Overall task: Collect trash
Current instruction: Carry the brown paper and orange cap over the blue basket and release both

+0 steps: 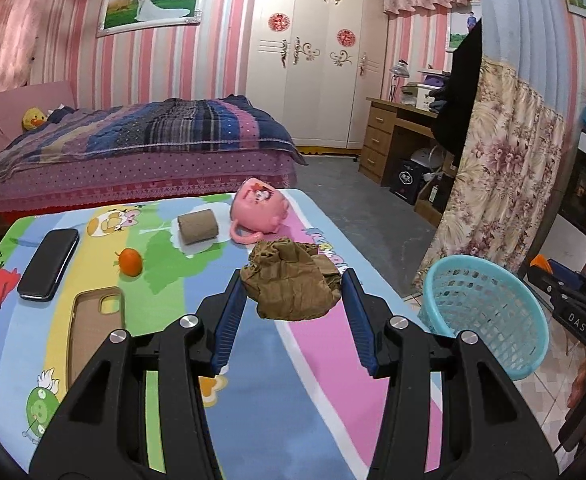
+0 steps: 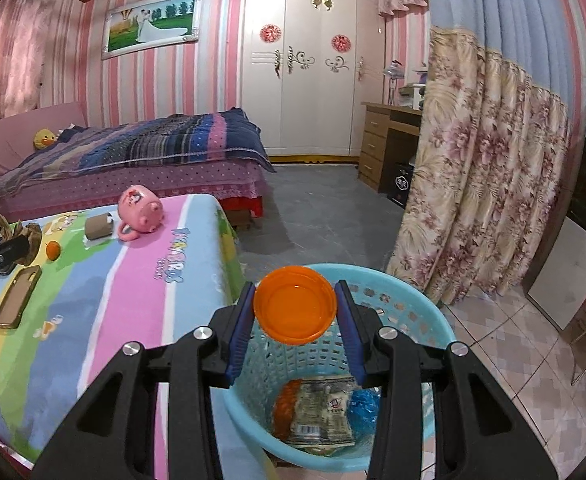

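Observation:
My left gripper (image 1: 293, 280) is shut on a crumpled brown paper wad (image 1: 293, 288), held just above the cartoon-print tablecloth (image 1: 277, 380). In the right wrist view that wad (image 2: 32, 236) shows at the far left edge. My right gripper (image 2: 295, 293) is shut on a round orange plastic lid (image 2: 295, 305), pinched at its rim between the blue pads. The lid hangs over a teal plastic basket (image 2: 425, 320) on the floor beside the table. In the basket lie a printed wrapper (image 2: 321, 412), something orange and a blue scrap. The basket (image 1: 489, 320) also appears in the left wrist view.
On the table lie a black phone (image 1: 49, 264), an empty phone case (image 1: 97, 320), a small orange fruit (image 1: 130, 262), a cardboard roll (image 1: 198, 226) and a tipped pink mug (image 1: 259, 208). A bed (image 1: 141, 148), a desk (image 1: 393, 136) and a floral curtain (image 1: 501, 184) ring the room.

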The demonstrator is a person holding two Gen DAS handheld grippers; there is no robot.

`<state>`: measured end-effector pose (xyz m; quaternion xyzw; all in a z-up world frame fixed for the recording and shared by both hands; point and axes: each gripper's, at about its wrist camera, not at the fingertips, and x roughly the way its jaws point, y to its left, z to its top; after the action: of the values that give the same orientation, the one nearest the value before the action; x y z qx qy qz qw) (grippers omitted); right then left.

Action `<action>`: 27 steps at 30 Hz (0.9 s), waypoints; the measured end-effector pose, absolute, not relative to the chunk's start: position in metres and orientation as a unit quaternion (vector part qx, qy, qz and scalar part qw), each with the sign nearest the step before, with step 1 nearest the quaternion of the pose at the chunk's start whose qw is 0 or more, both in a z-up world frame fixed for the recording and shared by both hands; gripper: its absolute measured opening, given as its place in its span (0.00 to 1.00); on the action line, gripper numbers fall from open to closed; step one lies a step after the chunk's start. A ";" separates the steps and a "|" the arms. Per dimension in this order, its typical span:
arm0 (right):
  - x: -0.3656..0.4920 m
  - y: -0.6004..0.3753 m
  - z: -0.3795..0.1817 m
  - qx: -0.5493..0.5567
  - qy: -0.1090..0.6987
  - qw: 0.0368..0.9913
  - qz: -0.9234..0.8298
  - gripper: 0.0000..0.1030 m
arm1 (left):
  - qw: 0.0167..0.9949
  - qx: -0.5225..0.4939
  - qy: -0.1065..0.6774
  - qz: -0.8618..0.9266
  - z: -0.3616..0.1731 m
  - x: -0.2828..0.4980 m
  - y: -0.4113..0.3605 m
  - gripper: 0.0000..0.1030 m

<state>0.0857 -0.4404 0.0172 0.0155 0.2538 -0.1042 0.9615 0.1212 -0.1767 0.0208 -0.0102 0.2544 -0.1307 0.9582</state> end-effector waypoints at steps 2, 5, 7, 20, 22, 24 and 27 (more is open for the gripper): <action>0.084 -0.444 0.015 0.016 0.255 0.961 -0.108 0.39 | 0.958 -0.007 0.253 -0.134 0.020 0.121 -0.182 0.46; 0.084 -0.447 0.013 0.015 0.257 0.960 -0.110 0.39 | 0.957 -0.005 0.253 -0.140 0.019 0.122 -0.189 0.46; 0.083 -0.450 0.012 0.012 0.257 0.960 -0.113 0.39 | 0.957 0.000 0.252 -0.145 0.018 0.122 -0.195 0.46; 0.066 -0.490 0.004 0.024 0.258 0.953 -0.153 0.39 | 0.937 0.026 0.271 -0.219 -0.005 0.140 -0.265 0.47; 0.063 -0.500 0.000 0.036 0.260 0.952 -0.160 0.39 | 0.931 0.027 0.278 -0.233 -0.013 0.144 -0.278 0.47; 0.061 -0.506 -0.004 0.037 0.261 0.950 -0.166 0.39 | 0.922 0.022 0.290 -0.256 -0.020 0.149 -0.292 0.47; 0.056 -0.518 -0.011 0.044 0.265 0.947 -0.176 0.39 | 0.916 0.037 0.290 -0.276 -0.026 0.150 -0.316 0.47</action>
<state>0.0557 -0.5181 -0.0111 0.0435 0.2654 -0.1761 0.9469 0.1498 -0.3156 -0.0263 0.0366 0.2896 -0.2761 0.9157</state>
